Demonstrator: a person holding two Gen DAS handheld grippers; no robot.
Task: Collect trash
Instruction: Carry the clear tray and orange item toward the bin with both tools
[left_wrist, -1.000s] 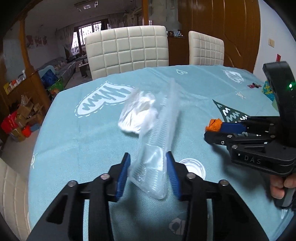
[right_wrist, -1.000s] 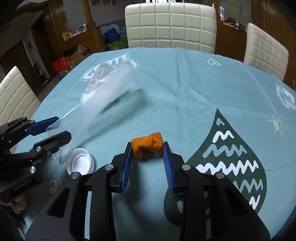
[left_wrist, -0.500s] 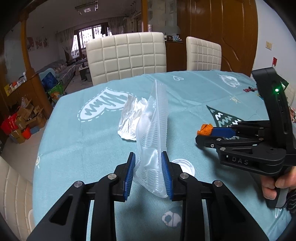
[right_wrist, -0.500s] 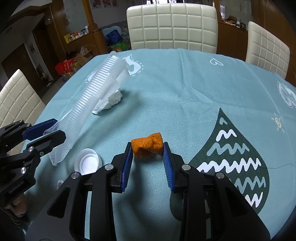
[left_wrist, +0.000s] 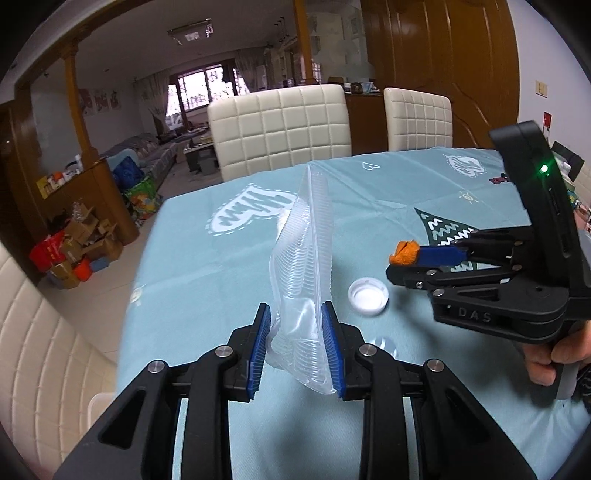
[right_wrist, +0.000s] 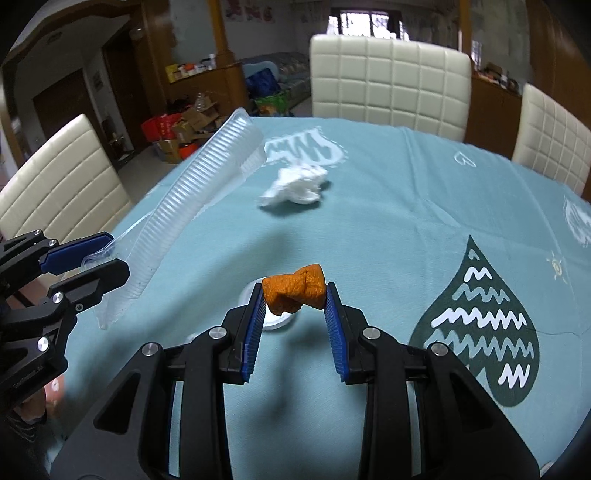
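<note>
Both grippers have lifted clear of the table (right_wrist: 406, 221). Left gripper (left_wrist: 295, 343) pinches the flattened clear plastic cup (left_wrist: 306, 258); right gripper (right_wrist: 294, 314) clamps the orange scrap (right_wrist: 295, 290). White cap (left_wrist: 368, 301) and crumpled tissue (right_wrist: 295, 184) remain uncollected on the cloth.

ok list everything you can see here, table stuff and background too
clear ribbed plastic container: 1, transparent, lifted off the table in the left gripper
orange scrap: 1, orange, held above the table in the right gripper
bottle cap: 1, white, on the cloth near the front edge
crumpled tissue: 1, white, on the cloth, mid-table
tablecloth: 1, light blue with white and dark green prints
chairs: at least 3, cream, around the table
cardboard boxes: several, brown and red, on the floor
left gripper: black, blue fingers
right gripper: black, blue fingers
</note>
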